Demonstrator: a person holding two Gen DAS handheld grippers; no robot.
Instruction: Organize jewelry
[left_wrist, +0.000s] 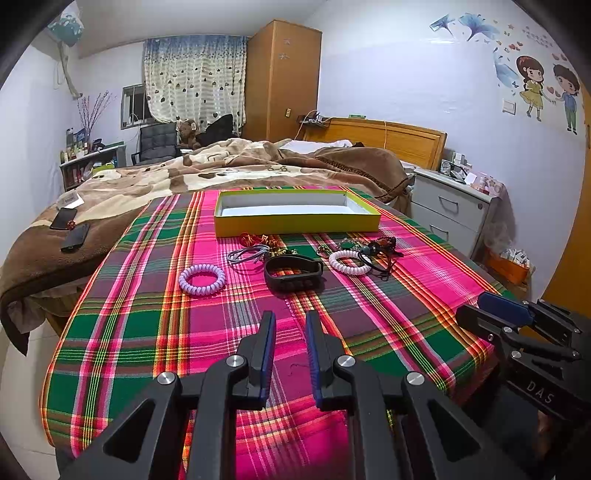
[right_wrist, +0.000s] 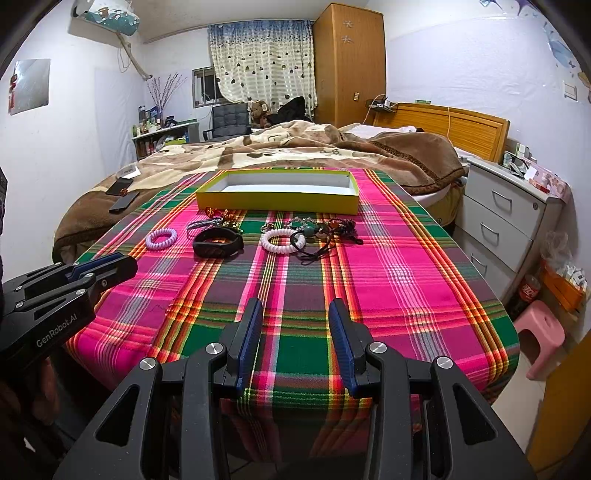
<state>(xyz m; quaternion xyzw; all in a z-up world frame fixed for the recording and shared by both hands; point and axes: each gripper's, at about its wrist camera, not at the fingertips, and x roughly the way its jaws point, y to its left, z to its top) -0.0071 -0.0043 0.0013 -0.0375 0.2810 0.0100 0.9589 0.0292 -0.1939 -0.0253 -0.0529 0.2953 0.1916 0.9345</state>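
Left wrist view
- Left gripper (left_wrist: 290, 321): empty, fingers parted by a narrow gap, low over the near part of the plaid tablecloth (left_wrist: 147, 332)
- Right gripper (left_wrist: 495, 301): seen side-on at the right edge; its spread cannot be told here
- Yellow-green box (left_wrist: 295, 223): open, white inside, nothing in it, at the far end of the cloth
- Jewelry, in a loose row just near of the box, well apart from both tools: lilac spiral hair tie (left_wrist: 202, 278) at left; grey-blue elastic bands (left_wrist: 245, 254); black wristband (left_wrist: 293, 275) in the middle; white spiral hair tie (left_wrist: 349, 261) to the right, touching a dark tangle of beads and cords (left_wrist: 380, 249); small red and gold trinkets (left_wrist: 258, 240) against the box wall

Right wrist view
- Right gripper (right_wrist: 295, 314): empty, fingers spread wide, over the near cloth
- Left gripper (right_wrist: 107, 264): at the left edge, tips close together
- Same row and box (right_wrist: 277, 201) at the far end; a green bead (right_wrist: 308, 229) shows in the tangle

Risks (judgement)
- Nothing sorted yet; the tangle may lift as one clump and drag the white tie with it
- Small trinkets could slip from the pads
- Pinching low may snag and shift the cloth
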